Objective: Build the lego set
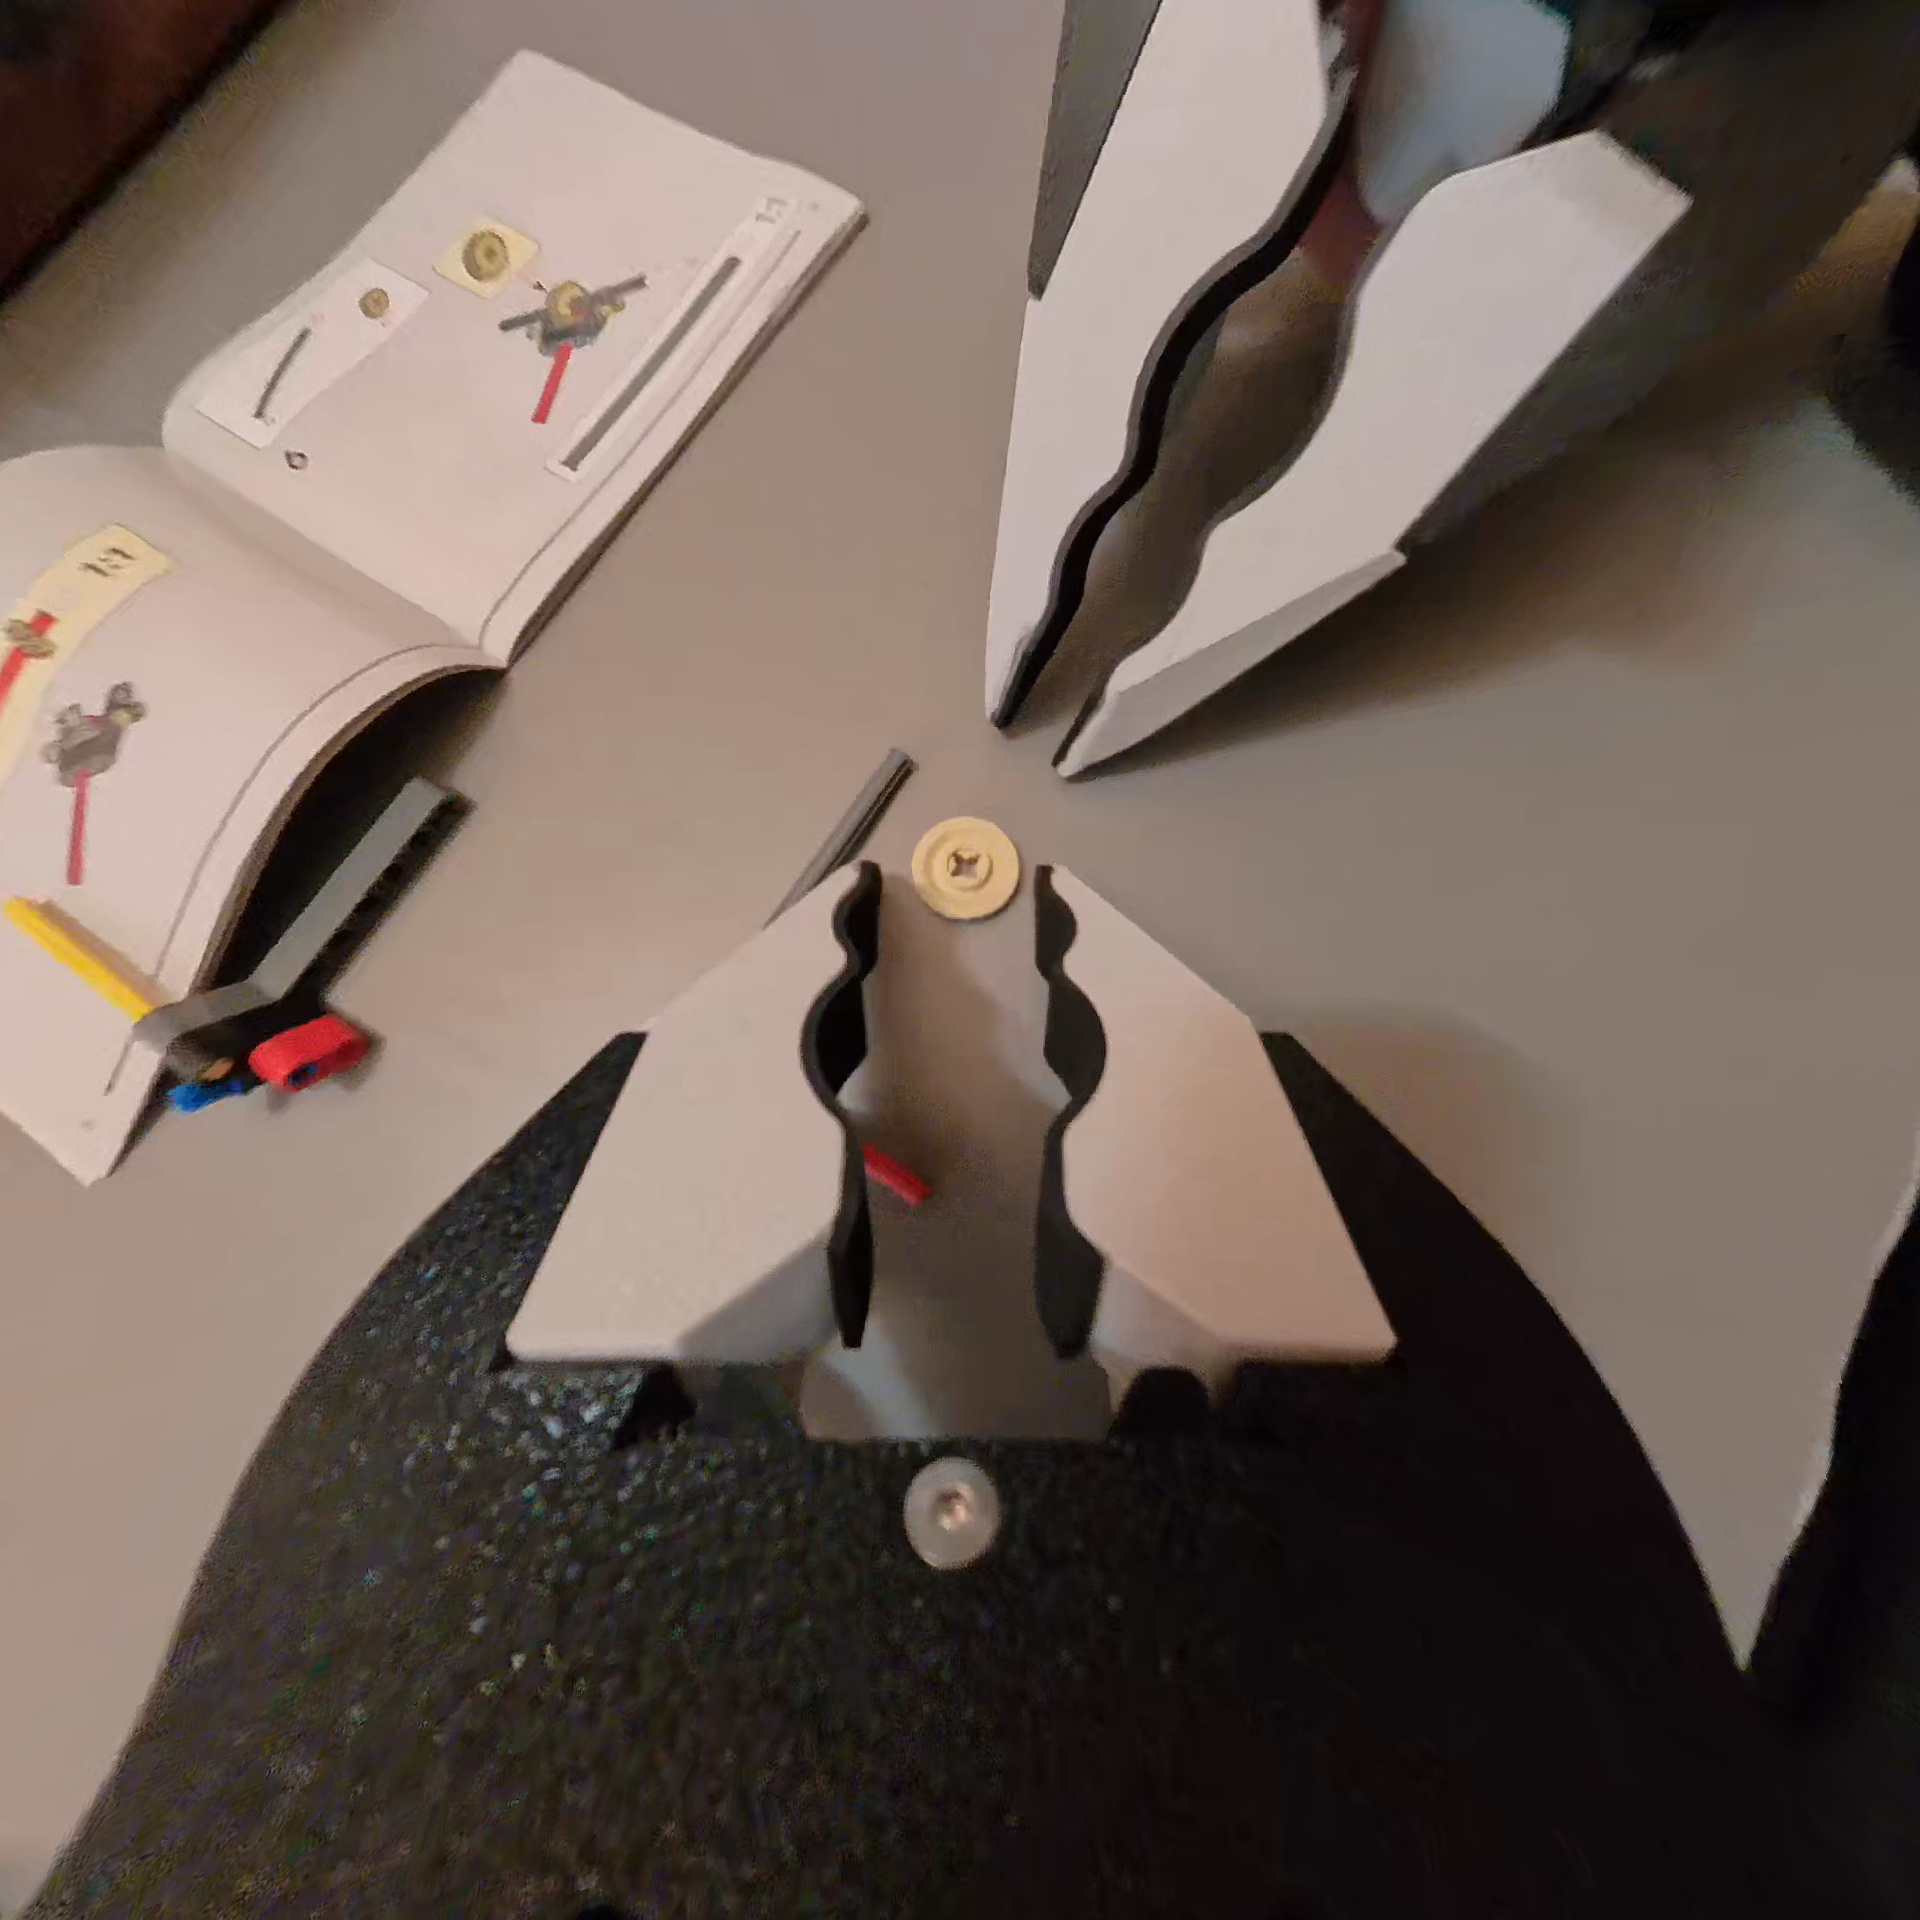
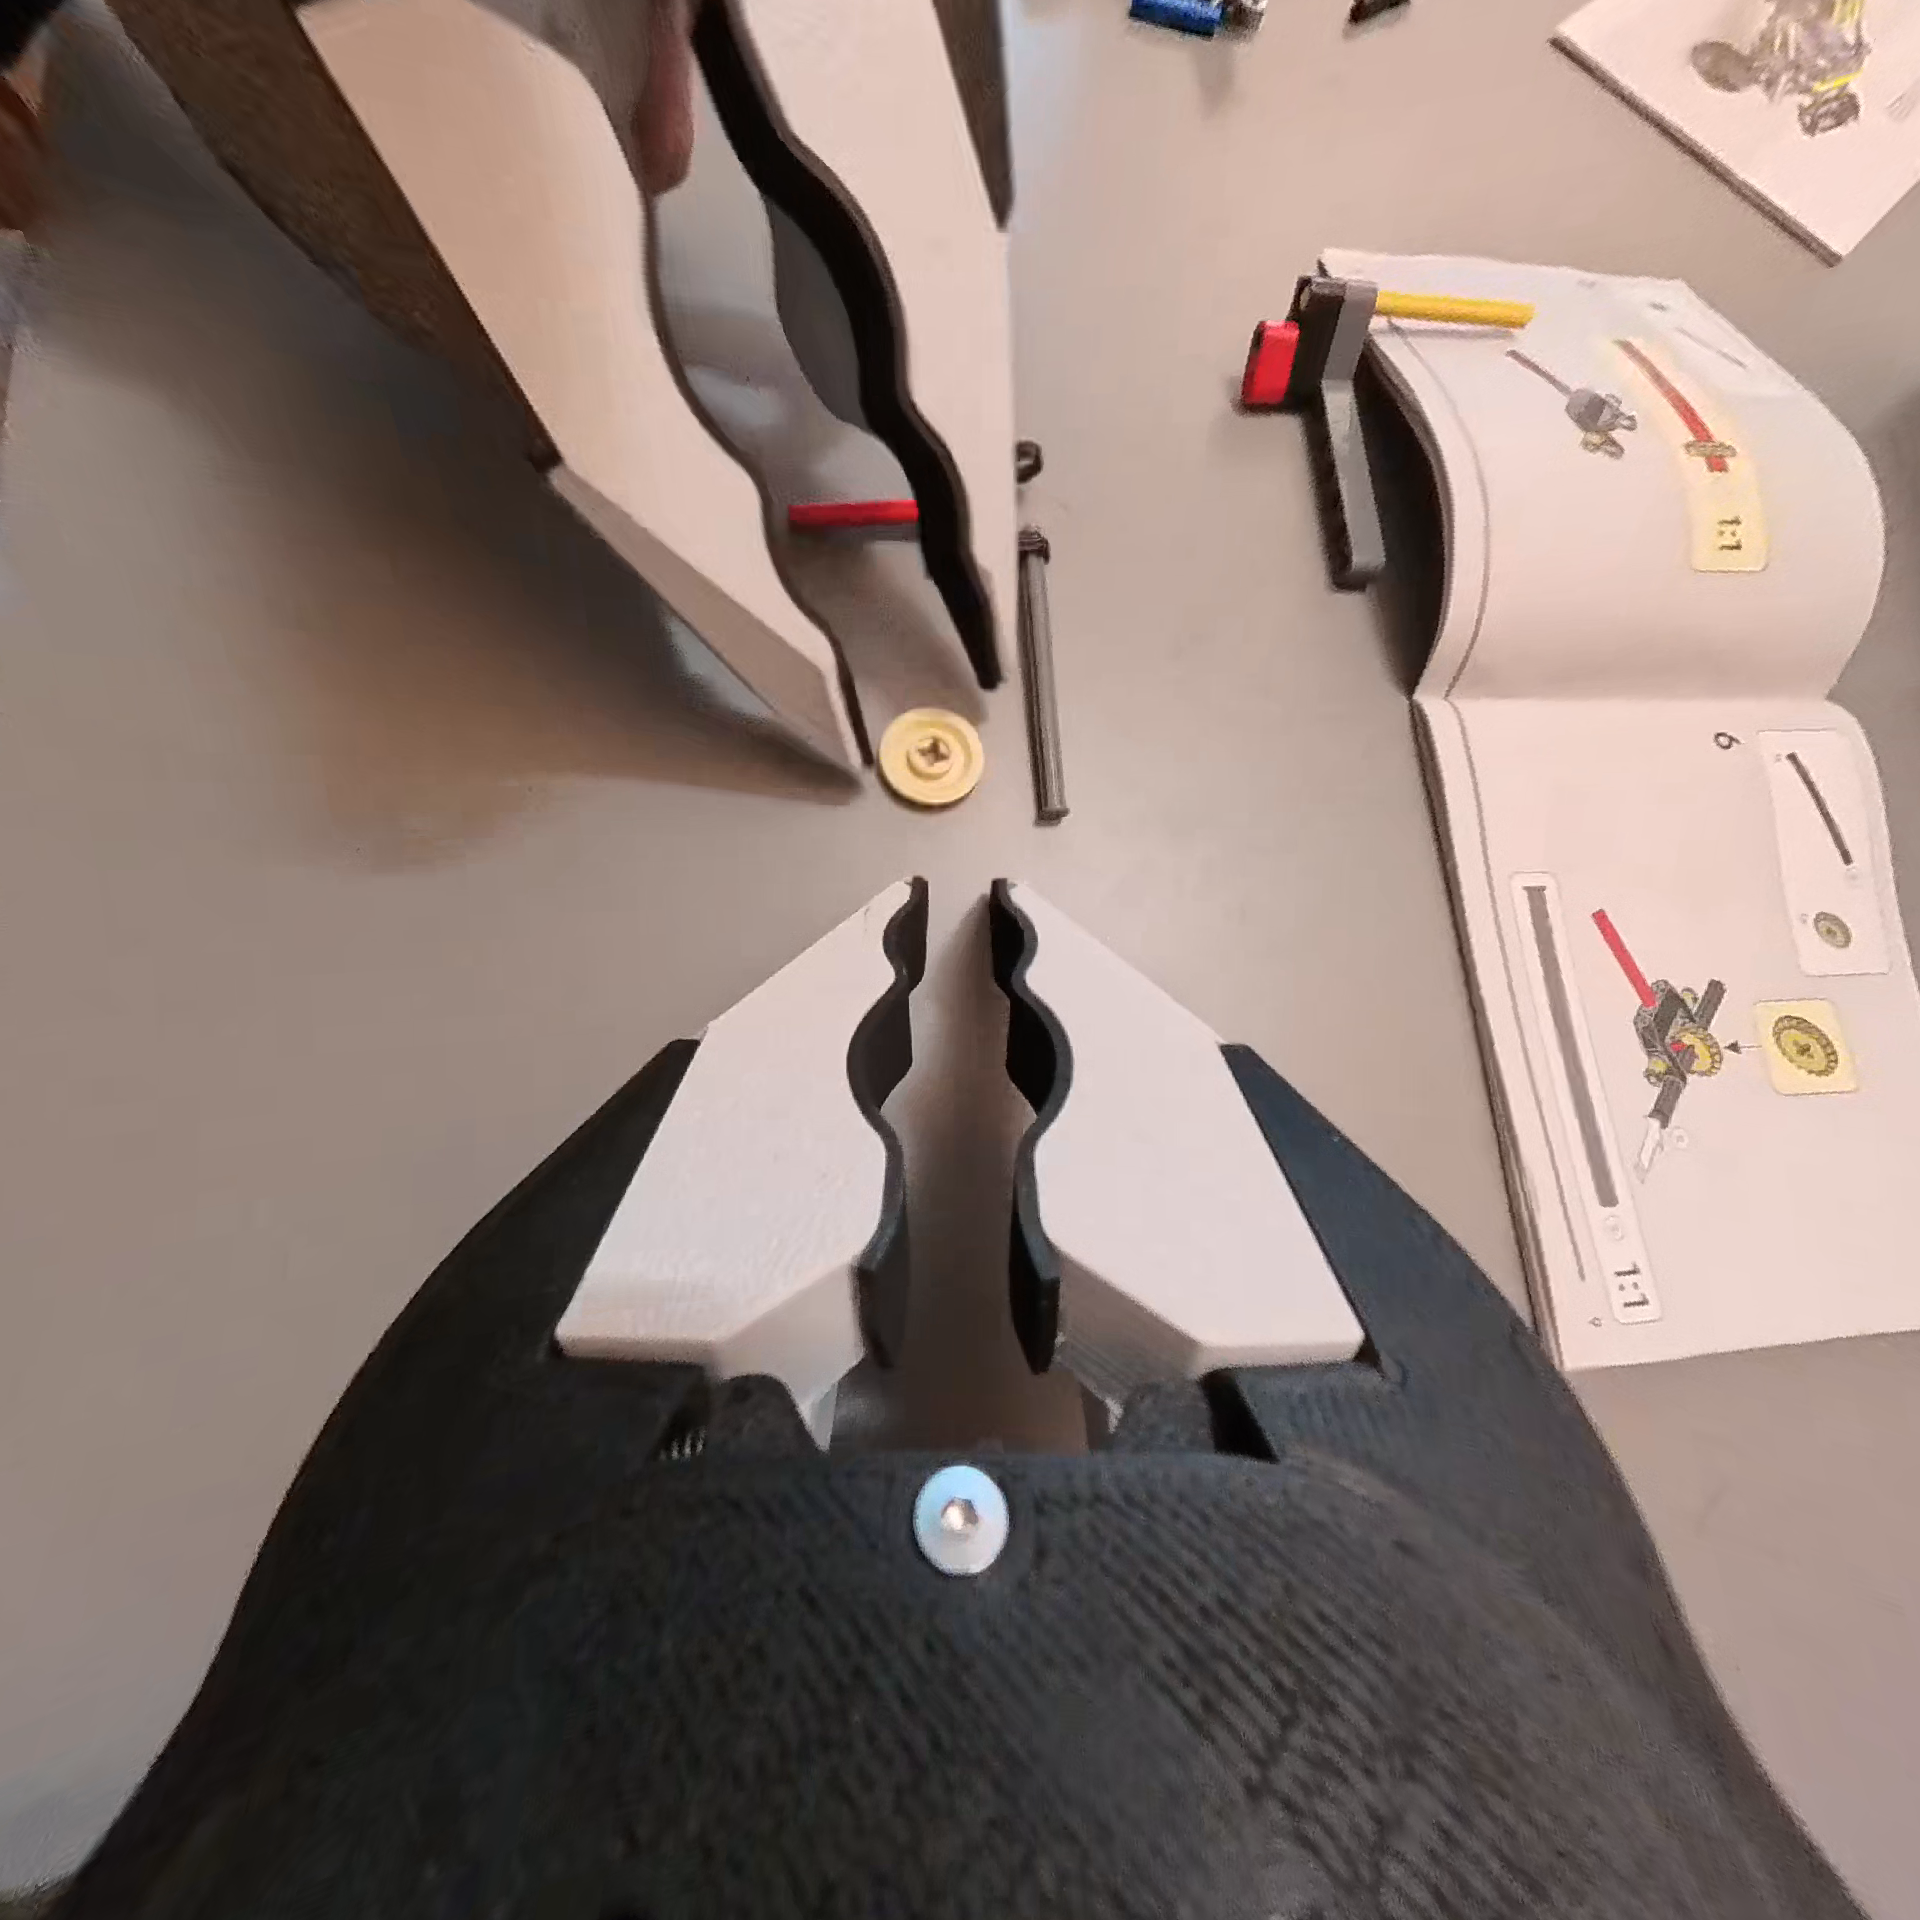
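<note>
Left claw is low over the grey worktop, fingers apart and holding nothing, and the tan round gear lies flat right at its tips, just off the opening. A short red axle lies on the worktop between those fingers, further back. Beside the left finger runs a dark grey axle, apart from the gear. Far left, the open instruction booklet, its page propped on a grey beam assembly with yellow, red and blue parts. Over to the right, the right claw, narrowly parted, empty, tips pointing at the gear with bare worktop between.
</note>
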A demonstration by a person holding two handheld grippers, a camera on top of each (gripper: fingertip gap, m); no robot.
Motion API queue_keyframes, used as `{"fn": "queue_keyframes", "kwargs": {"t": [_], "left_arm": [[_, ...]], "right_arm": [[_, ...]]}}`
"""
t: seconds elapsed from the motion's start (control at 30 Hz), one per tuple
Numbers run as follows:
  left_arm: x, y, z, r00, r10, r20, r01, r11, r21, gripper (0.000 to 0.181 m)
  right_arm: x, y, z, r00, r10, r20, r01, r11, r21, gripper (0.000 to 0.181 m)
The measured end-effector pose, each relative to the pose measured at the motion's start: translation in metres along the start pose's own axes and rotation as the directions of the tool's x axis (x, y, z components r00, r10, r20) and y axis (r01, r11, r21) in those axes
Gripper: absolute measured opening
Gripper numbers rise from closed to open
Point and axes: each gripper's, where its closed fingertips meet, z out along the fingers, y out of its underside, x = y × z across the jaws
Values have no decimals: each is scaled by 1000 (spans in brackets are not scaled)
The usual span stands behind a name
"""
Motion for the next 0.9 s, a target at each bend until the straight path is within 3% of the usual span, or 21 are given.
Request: {"fn": "queue_keyframes", "kwargs": {"t": [0.07, 0.1, 0.23, 0.37, 0.43, 0.5, 0.6, 0.73, 0.83, 0.9], "left_arm": [[7, -2, 9, 999, -15, -37, 15, 1000, -1, 27], [10, -3, 10, 999, -17, -51, 17, 1000, 5, 18], [9, -2, 6, 998, 56, -13, -56, 998, -2, 18], [3, -24, -19, 969, 218, 116, -235, 957, 168, 18], [2, -35, -36, 938, 287, 197, -332, 907, 258, 18], [-2, -42, -50, 890, 348, 294, -432, 848, 306, 18], [-9, -44, -65, 750, 489, 445, -626, 742, 241, 18], [-6, -43, -71, 584, 616, 530, -774, 618, 134, 18], [3, -45, -74, 500, 662, 559, -834, 541, 105, 12], [6, -46, -74, 481, 664, 572, -846, 523, 105, 5]], "right_arm": [[-1, -1, -1, 1000, -3, -1, 3, 1000, 6, 10], [-1, 0, -1, 1000, -2, 0, 2, 1000, 4, 10], [-3, -3, -3, 1000, -25, 0, 25, 999, 27, 9], [10, -24, -13, 991, 133, -7, -130, 978, 164, 14], [6, -41, -20, 961, 252, 114, -274, 923, 272, 22], [2, -57, -23, 917, 331, 224, -391, 857, 336, 31], [-3, -76, -29, 872, 354, 338, -473, 785, 399, 33], [-12, -89, -29, 831, 339, 441, -525, 739, 421, 23], [-14, -91, -23, 826, 341, 449, -530, 741, 412, 11], [-18, -97, -26, 831, 298, 470, -514, 735, 443, 0]]}}
